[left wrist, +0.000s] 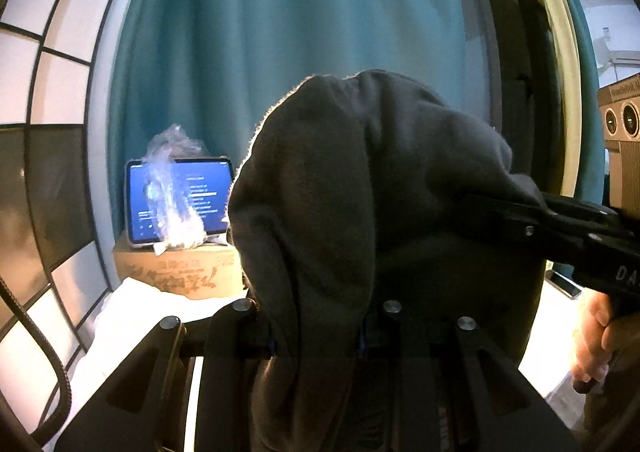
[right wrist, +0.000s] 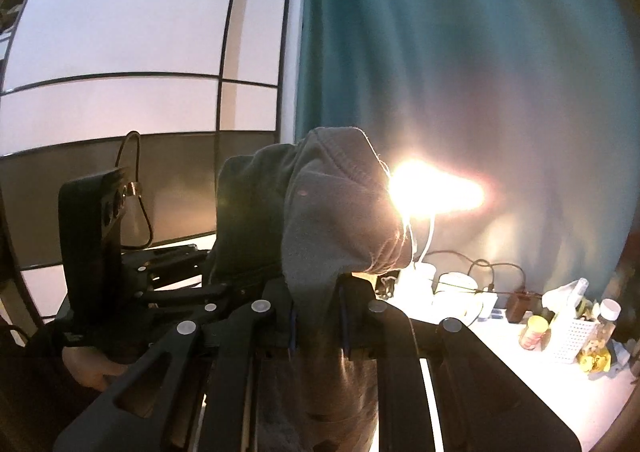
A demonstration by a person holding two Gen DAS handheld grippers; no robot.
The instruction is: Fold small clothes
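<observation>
Both grippers, left and right, have jaws clamped on the grey garment, lifted before the teal curtain. Lamp glares just beside the cloth.

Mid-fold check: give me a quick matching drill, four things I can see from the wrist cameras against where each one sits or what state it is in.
Things:
1. dark grey fleece garment
2. tablet with lit blue screen
3. bright glowing lamp
4. white perforated plastic basket

Places or states:
A. among bottles at the table's right end
B. propped on a brown cardboard box
C. pinched in both jaws, lifted up
D. shining before the teal curtain

Pairs: 1-C, 2-B, 3-D, 4-A
</observation>
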